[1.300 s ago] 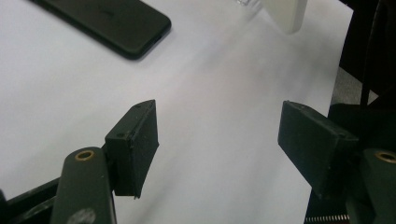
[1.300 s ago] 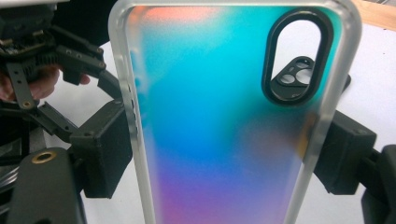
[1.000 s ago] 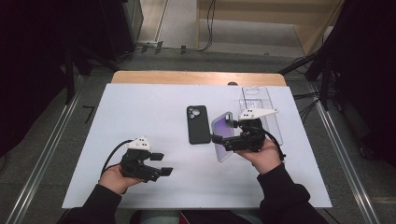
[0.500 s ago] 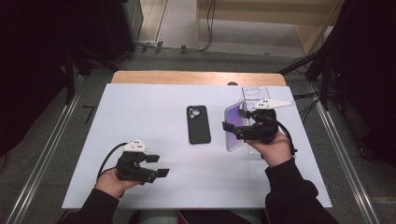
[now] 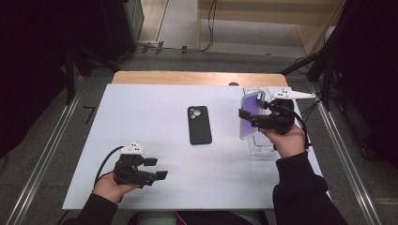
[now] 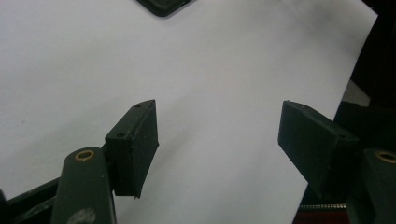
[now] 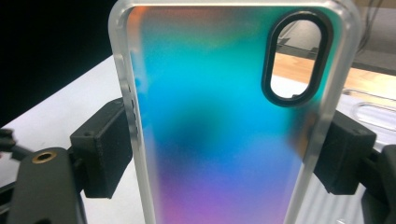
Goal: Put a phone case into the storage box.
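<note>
Phone cases (image 5: 251, 115): three; claws: two.

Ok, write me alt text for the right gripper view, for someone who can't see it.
An iridescent phone case, blue-green fading to purple with a frosted clear rim and an oval camera cutout, stands upright, clamped by its two long edges in the right tool. Behind it lie the white table and another clear case at right.
</note>
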Action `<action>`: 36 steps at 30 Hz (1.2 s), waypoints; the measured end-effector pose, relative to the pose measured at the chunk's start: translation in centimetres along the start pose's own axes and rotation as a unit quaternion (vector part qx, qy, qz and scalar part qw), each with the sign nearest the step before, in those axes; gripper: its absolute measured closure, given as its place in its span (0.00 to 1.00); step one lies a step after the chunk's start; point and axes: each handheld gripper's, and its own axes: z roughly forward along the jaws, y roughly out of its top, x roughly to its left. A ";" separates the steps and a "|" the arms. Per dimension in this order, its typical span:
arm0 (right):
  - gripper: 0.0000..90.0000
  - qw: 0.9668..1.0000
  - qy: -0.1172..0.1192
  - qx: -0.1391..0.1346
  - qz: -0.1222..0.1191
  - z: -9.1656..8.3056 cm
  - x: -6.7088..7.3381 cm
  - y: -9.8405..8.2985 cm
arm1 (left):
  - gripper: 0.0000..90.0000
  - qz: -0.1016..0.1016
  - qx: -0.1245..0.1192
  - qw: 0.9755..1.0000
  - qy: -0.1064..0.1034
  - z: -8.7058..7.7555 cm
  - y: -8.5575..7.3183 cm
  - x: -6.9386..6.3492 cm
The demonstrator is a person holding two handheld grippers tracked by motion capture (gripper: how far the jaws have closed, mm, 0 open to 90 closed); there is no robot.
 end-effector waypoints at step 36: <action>0.18 0.984 -0.166 -0.014 0.056 3.4 -7.0 1.7 | 0.32 -0.017 -0.023 0.999 0.017 -1.0 -0.8 0.0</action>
